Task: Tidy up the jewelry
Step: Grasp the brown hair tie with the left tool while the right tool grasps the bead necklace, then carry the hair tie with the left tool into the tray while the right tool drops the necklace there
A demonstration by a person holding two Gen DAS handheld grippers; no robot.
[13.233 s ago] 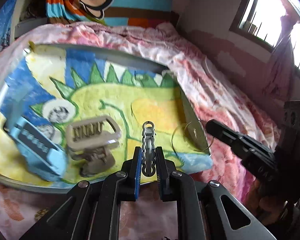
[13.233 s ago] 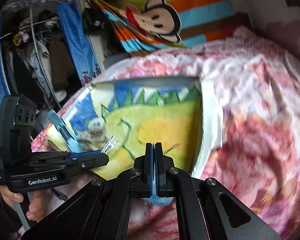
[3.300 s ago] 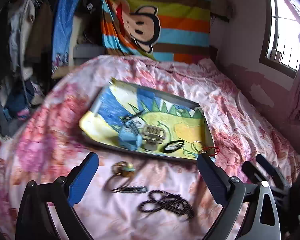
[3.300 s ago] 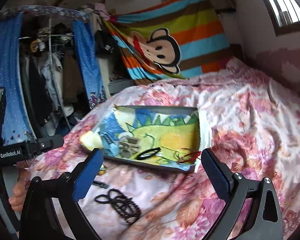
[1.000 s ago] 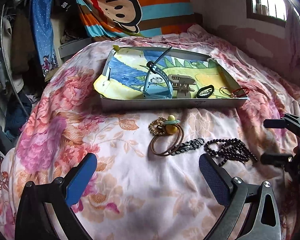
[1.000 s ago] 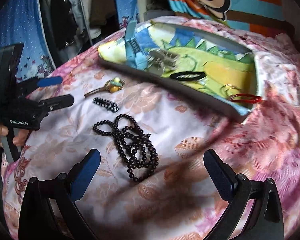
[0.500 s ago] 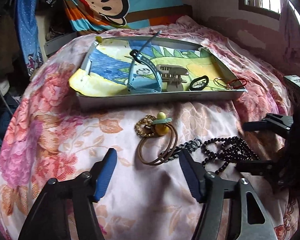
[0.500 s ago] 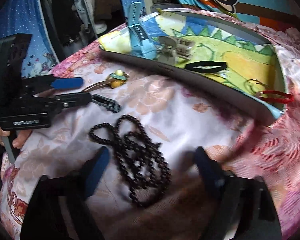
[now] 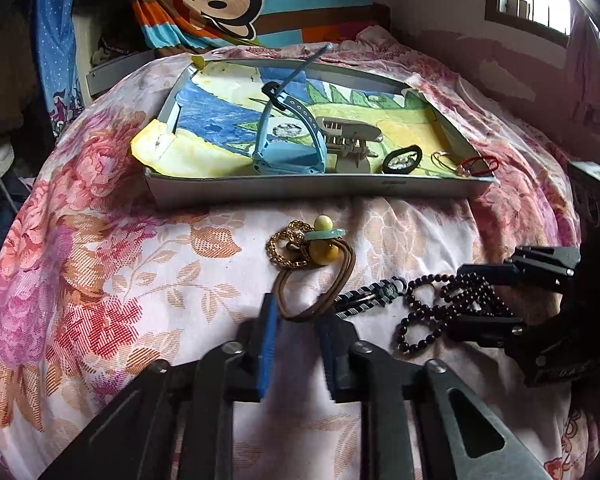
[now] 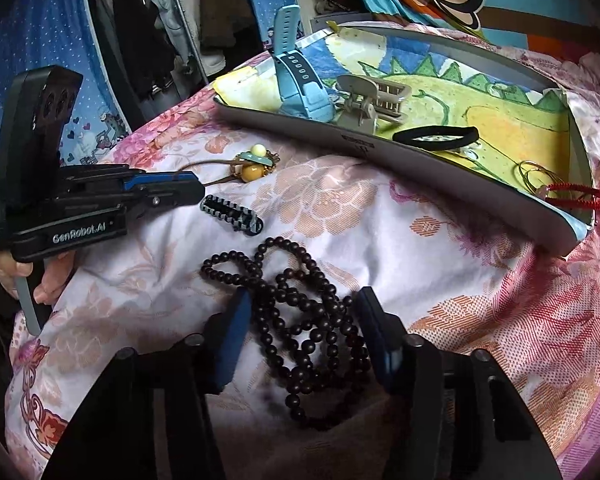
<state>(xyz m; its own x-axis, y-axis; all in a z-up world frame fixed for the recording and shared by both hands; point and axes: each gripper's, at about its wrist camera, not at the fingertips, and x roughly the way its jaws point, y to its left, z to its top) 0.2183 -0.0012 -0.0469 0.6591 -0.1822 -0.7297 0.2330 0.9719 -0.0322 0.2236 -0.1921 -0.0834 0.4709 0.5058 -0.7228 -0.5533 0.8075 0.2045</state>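
Brown elastic, the loop of the hair tie (image 9: 314,284) with its yellow bead charm, lay on the flowered bed cover (image 9: 100,280) straight ahead of the left hand-held gripper (image 9: 296,320), its long axis running away from the jaws toward the tray (image 9: 300,191). The near end of the loop sat just between the blue pads (image 9: 269,340), which were closing but, as far as the left wrist view showed, had not yet pinched it. Just to the right of that loop lay a small black-and-white hair clip (image 9: 370,298), slanted, near neither hand's jaws. Further right, the dark bead necklace (image 10: 300,304) lay heaped directly in front of the right hand-held gripper (image 10: 302,322), the tangle stretching away from it and partly between its half-spread jaws, which were closing around the beads without yet pressing them. So each hand was nearer its own piece: the left to the hair tie, the right to the beads, with the tray well beyond both and already holding a blue watch (image 9: 288,140), a grey claw clip (image 9: 350,140), a black hair band (image 9: 402,159) and a red bracelet (image 9: 480,164). A second before, both pairs of jaws had stood fully spread and higher above the bed, with neither piece between the pads; since then both hands had sunk toward their targets.
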